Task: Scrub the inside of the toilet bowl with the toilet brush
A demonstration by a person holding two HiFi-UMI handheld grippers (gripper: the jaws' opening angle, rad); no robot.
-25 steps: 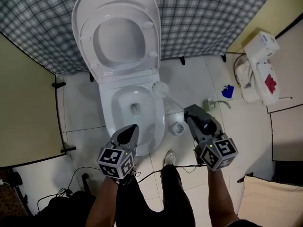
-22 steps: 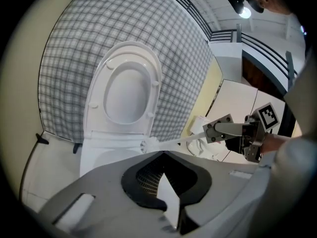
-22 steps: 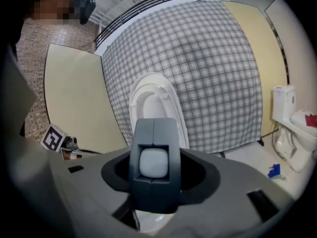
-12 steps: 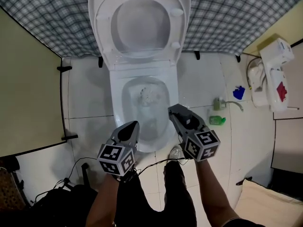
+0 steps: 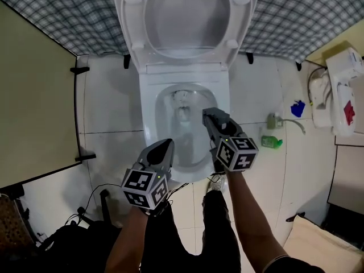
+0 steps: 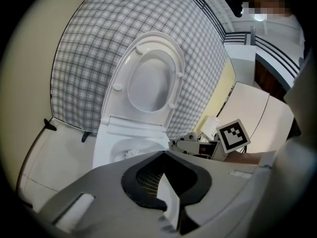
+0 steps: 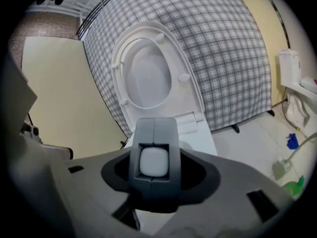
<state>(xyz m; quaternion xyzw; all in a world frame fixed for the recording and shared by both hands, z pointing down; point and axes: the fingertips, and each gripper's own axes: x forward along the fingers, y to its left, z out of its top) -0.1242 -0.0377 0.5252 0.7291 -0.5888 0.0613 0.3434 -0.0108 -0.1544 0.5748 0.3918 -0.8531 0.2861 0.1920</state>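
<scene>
**Q:** What stage of the scrubbing is shown?

**A:** An early or middle stage, judged from position alone. The toilet (image 5: pixel 183 75) has its seat and lid (image 5: pixel 187 16) raised against the wall. The toilet bowl (image 5: pixel 154 135) is open to access. The toilet brush (image 5: pixel 182 114) has its pale bristle head down inside the bowl, near the back of the basin. The right gripper (image 5: pixel 211 114) reaches over the right rim, its jaws closed round the white handle, as the right gripper view confirms (image 7: pixel 153 155). The left gripper (image 5: pixel 164 147) hangs over the front left rim with its jaws together and nothing between them. How much of the inner wall has been scrubbed cannot be told, and no foam or residue can be made out. The front and sides of the bowl probably remain to be done.

**Q:** And the setting?

**A:** White floor tiles (image 5: pixel 108 107) surround the pedestal. A checked cloth (image 5: pixel 57 16) hangs behind it, with a beige panel (image 5: pixel 34 95) at left. A green bottle (image 5: pixel 272 142) lies on the tiles to the right, well apart from the bowl. Dark cables (image 5: pixel 94 201) trail near the person's feet.
</scene>
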